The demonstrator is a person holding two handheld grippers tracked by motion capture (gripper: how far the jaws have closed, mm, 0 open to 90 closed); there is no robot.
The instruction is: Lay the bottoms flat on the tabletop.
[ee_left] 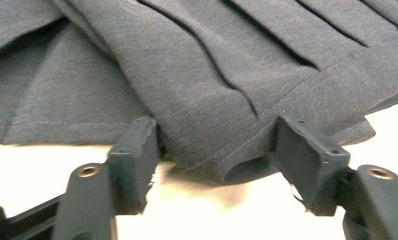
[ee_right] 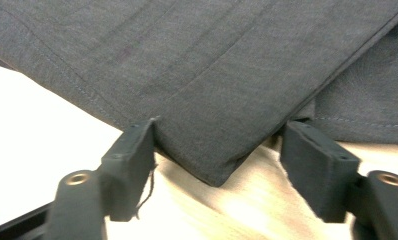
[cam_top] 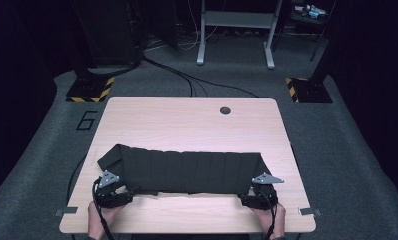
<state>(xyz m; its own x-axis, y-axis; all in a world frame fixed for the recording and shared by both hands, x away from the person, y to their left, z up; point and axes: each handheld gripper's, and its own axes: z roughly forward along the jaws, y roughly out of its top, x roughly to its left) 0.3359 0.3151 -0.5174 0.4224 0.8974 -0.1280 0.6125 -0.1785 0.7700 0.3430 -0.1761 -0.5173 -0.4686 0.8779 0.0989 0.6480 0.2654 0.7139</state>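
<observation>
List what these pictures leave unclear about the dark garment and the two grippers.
- Garment, high view: too small and dark to tell its type; the pleats barely show.
- Left gripper, its own view: jaws apart around a hem corner; contact with the cloth is unclear.
- Right gripper, its own view: the same at a folded corner.
- Table under the cloth: hidden.

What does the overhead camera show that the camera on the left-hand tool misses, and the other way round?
High view alone: the whole pleated dark garment spread across the wooden table, both hands, the right gripper, the floor cables.

Left gripper view alone: close detail, with the hem stitching, a folded corner lying between its own open jaws, and deep pleat folds.

Both: the garment, the pale tabletop, and the left gripper at the garment's near corner.
</observation>
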